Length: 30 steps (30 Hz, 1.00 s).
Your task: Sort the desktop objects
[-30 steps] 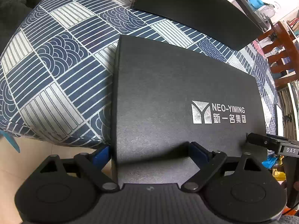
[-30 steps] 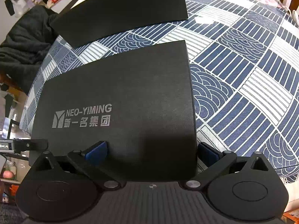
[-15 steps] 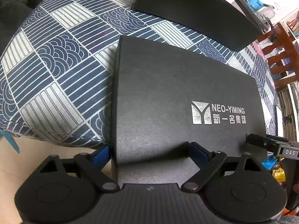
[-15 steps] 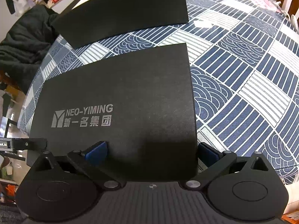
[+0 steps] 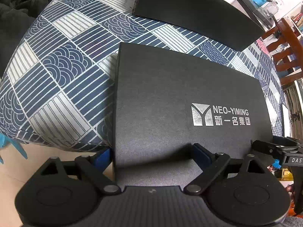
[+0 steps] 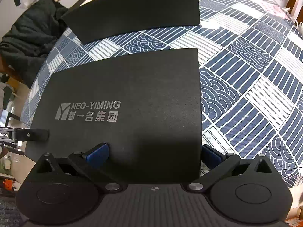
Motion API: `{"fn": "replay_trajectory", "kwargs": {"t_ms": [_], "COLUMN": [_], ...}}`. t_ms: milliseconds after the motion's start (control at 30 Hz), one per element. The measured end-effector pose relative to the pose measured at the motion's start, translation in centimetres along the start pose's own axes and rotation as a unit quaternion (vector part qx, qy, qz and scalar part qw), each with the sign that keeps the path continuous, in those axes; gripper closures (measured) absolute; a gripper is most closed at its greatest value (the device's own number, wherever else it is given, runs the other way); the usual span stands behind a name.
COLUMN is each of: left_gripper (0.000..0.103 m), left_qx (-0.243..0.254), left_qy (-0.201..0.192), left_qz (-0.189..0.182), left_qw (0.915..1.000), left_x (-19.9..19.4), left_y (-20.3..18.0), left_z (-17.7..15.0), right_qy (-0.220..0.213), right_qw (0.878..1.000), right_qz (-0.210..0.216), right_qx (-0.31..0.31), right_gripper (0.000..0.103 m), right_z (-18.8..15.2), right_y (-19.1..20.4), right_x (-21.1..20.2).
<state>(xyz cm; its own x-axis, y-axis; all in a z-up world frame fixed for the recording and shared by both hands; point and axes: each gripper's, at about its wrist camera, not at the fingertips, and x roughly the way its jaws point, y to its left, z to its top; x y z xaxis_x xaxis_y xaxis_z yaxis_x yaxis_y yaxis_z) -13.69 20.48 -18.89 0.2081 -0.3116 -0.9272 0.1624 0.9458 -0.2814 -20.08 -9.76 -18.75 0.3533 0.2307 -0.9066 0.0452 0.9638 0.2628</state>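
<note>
A flat black box lid (image 5: 180,102) with silver NEO-YIMING lettering lies near the table's front edge; it also shows in the right wrist view (image 6: 132,98). My left gripper (image 5: 151,155) is wide open and straddles the lid's left front corner, one blue pad outside the left edge, one over its top. My right gripper (image 6: 153,153) is wide open and straddles the right front corner the same way. A second black box part (image 5: 197,9) lies further back on the table, also in the right wrist view (image 6: 136,9).
The table wears a blue and white patterned cloth (image 5: 62,66). A dark jacket (image 6: 30,36) lies off the table's left end. A wooden chair (image 5: 284,43) stands to the right.
</note>
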Motion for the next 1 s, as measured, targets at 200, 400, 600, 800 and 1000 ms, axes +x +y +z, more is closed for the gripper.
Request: {"fn": "replay_trajectory", "kwargs": {"t_ms": [200, 400, 600, 800, 1000], "left_gripper": [0.0, 0.0, 0.0, 0.0, 0.0], "left_qx": [0.019, 0.027, 0.027, 0.027, 0.026], "left_qy": [-0.004, -0.017, -0.013, -0.013, -0.016], "left_qz": [0.018, 0.024, 0.027, 0.034, 0.036], "left_qw": [0.9997, 0.9992, 0.9992, 0.999, 0.9989], "left_x": [-0.5, -1.0, -0.1, 0.7, 0.7], "left_y": [-1.1, -1.6, -1.7, -1.9, -2.1], "left_z": [0.2, -0.1, -0.7, -1.1, -1.1], "right_qy": [0.003, 0.013, 0.029, 0.04, 0.044], "right_qw": [1.0, 1.0, 1.0, 0.999, 0.999], "right_qz": [0.001, 0.008, 0.002, -0.009, -0.008], "right_qx": [0.005, 0.006, -0.003, -0.014, -0.016], "right_gripper": [0.0, 0.0, 0.0, 0.0, 0.0], "right_z": [0.2, 0.2, 0.1, 0.0, 0.3], "right_y": [-0.1, -0.4, -0.6, -0.4, -0.6], "right_x": [-0.2, -0.6, 0.0, 0.6, 0.7]}}
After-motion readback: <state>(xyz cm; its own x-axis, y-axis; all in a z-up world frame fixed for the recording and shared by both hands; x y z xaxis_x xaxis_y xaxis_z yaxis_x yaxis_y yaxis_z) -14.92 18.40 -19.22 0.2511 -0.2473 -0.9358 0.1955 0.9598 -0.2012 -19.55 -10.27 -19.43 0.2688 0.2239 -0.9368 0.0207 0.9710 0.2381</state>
